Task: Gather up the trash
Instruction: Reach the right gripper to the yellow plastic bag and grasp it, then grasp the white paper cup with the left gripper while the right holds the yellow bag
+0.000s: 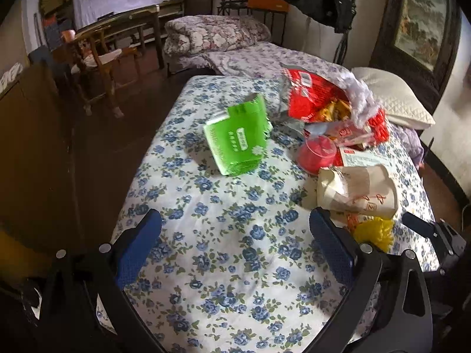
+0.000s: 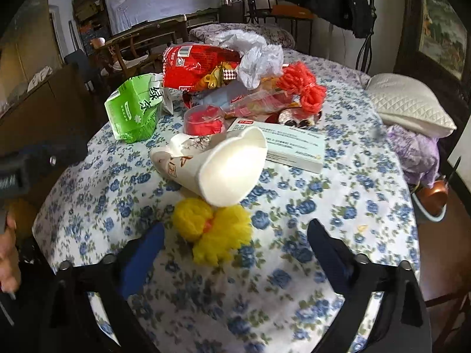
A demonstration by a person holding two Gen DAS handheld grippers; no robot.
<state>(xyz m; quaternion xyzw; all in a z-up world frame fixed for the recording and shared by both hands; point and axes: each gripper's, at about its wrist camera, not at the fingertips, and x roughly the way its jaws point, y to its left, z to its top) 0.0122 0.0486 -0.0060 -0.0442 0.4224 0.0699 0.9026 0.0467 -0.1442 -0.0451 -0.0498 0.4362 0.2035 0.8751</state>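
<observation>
Just ahead of the right claw (image 2: pixel 235 241), whose jaws stood spread and empty, lay the crumpled yellow mesh wrapper (image 2: pixel 213 232) on the flowered bed (image 2: pixel 338 220), nearer it than the spread left claw (image 1: pixel 235 247).

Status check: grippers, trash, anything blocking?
Left gripper and right gripper open, empty. Yellow netting between right jaws, untouched. Crushed paper cup overhangs it.

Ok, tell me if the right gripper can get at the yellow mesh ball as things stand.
Probably yes. The right gripper is open, and the yellow mesh ball lies uncovered just ahead, nearer its left finger; only the crushed paper cup crowds its far side.
</observation>
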